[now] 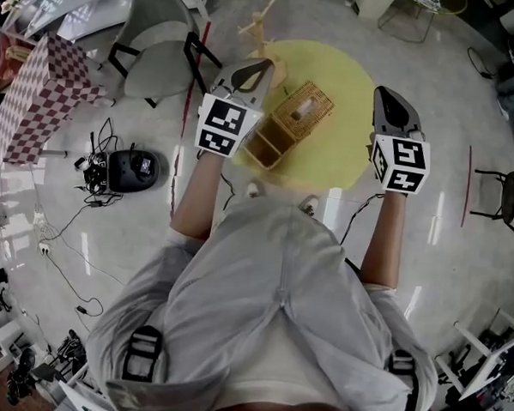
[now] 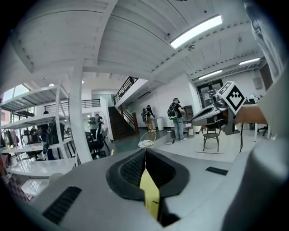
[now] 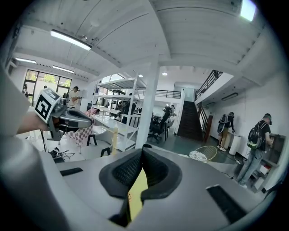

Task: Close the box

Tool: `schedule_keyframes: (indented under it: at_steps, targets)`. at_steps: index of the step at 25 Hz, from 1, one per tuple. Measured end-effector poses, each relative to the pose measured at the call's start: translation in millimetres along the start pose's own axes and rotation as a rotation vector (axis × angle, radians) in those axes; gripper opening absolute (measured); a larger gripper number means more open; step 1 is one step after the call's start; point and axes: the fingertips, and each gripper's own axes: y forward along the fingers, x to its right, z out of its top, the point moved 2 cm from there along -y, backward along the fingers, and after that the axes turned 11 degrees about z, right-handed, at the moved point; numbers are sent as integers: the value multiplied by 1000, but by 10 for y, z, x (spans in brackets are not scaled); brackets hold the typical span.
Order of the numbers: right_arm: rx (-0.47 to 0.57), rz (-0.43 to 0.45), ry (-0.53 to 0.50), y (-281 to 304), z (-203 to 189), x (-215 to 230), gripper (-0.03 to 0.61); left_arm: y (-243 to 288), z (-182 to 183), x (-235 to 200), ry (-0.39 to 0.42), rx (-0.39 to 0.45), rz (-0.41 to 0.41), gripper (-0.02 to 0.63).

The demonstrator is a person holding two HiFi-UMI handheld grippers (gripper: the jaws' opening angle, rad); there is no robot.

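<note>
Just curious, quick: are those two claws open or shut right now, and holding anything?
Left gripper: shut, nothing held.
Right gripper: shut, nothing held.

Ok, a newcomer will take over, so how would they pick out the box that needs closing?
Look for the round yellow table in front of the person. The box sits on it, left of its middle: woven tan wicker, lying open, unlike the thin wooden stand behind it.
</note>
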Motion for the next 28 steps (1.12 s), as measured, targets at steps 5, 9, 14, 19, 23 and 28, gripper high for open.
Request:
schedule_keyframes:
  at_steps: [5,9,14,19,23,28]
  targets:
    - [39,-7,-23,-260,166,1,23,-96,300,117,25,54,-10,29]
    - [65,-13,-36,-376,277,-32,23,-160,430,154,34,81,-17,29]
    - [75,-22,-50,-435,365,-37,23,-175,491,183,36,87,-20,29]
    - [79,-23,-42,-462,370,-58,23,-211,508,222,37,91,-29,29]
    - [76,-22,-41,-491,370,-93,23,-258,514,257,36,91,-38,29]
    - [68,-17,-34,-513,346,-106,23,-285,491,307,30,81,-46,29]
